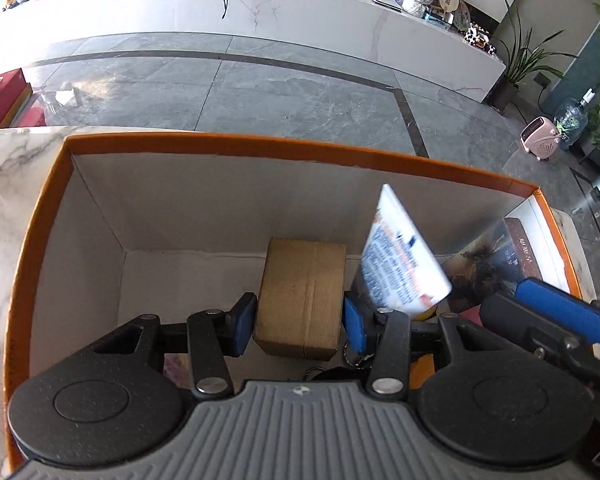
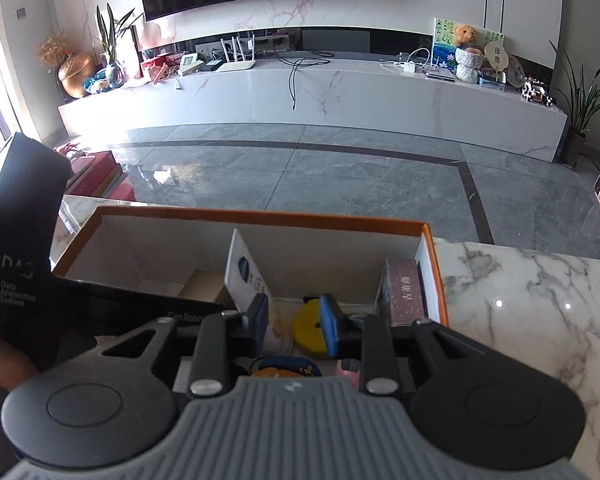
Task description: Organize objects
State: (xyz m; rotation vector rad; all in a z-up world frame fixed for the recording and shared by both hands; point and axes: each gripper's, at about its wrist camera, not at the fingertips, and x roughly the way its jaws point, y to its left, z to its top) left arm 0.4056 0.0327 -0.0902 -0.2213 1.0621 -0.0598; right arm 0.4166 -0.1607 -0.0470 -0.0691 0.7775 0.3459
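Note:
An orange-rimmed box (image 1: 236, 145) with white inside walls stands on a marble table (image 2: 520, 300). My left gripper (image 1: 299, 326) reaches down into it, shut on a small brown cardboard box (image 1: 302, 292), one blue pad on each side. To its right a white printed tube (image 1: 404, 256) leans upright. In the right wrist view the tube (image 2: 246, 276) rests against the left finger of my right gripper (image 2: 294, 324), which is open, its right pad clear of the tube. A yellow round thing (image 2: 306, 330) lies behind the gap.
A dark book-like box with Chinese lettering (image 2: 404, 292) stands against the orange box's right wall. A blue and orange pouch (image 2: 288, 365) and a pink item (image 2: 350, 368) lie at the near end. Grey tile floor (image 2: 300, 184) lies beyond the table edge.

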